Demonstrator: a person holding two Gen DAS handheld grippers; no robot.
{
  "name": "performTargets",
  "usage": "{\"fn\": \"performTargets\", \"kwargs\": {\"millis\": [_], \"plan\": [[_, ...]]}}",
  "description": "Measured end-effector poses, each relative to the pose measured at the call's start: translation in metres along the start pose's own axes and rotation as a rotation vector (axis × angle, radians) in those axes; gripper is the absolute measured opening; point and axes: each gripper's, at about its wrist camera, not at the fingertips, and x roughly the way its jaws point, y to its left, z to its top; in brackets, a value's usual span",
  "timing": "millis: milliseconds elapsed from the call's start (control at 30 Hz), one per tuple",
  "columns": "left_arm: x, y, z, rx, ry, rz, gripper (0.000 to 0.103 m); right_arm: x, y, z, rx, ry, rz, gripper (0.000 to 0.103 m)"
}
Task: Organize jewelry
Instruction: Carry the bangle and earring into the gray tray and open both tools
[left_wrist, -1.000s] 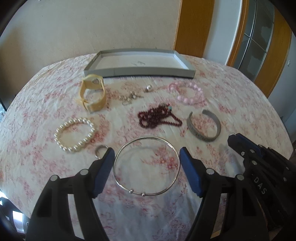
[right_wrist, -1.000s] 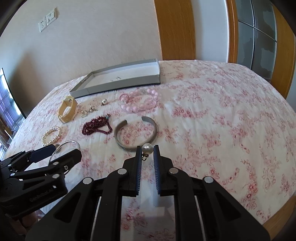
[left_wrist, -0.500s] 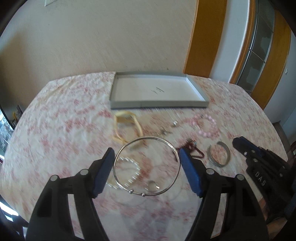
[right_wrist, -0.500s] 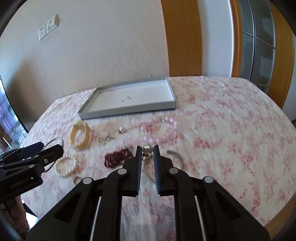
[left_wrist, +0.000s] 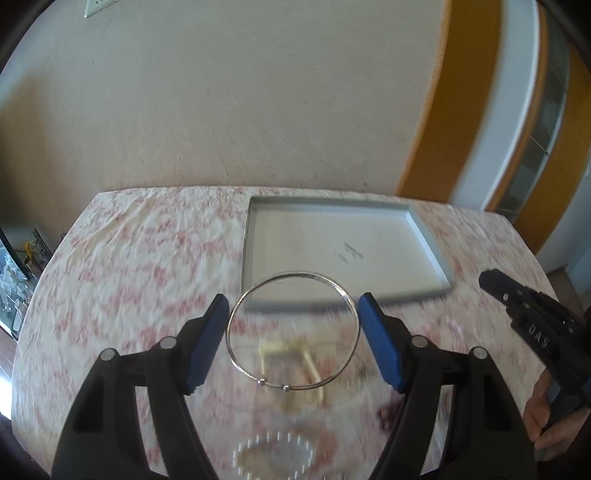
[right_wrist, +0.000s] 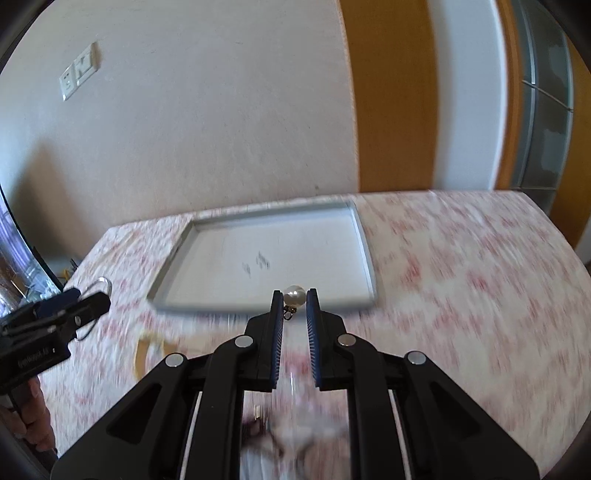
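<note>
Both my loads should go down flat inside the tray (left_wrist: 428, 243) on the counter (left_wrist: 147, 258), so I judge it best to clear the near rim before lowering. My left claw (left_wrist: 291, 325) is spread wide, its pads pressing the bangle (left_wrist: 236, 354) from both sides. My right claw (right_wrist: 294, 306) is nearly closed, pinching the pearl (right_wrist: 294, 294).
</note>
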Motion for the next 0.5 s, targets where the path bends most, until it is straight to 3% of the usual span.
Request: {"fn": "performTargets", "kwargs": {"millis": [267, 500], "plan": [[0.061, -0.001, 0.055, -0.062, 0.012, 0.002, 0.072, 0.080, -0.016, 0.068, 0.017, 0.056, 0.065, 0.013], [0.115, 0.000, 0.073, -0.071, 0.067, 0.013, 0.072, 0.159, -0.018, 0.071, -0.017, 0.209, 0.025, 0.013]]}}
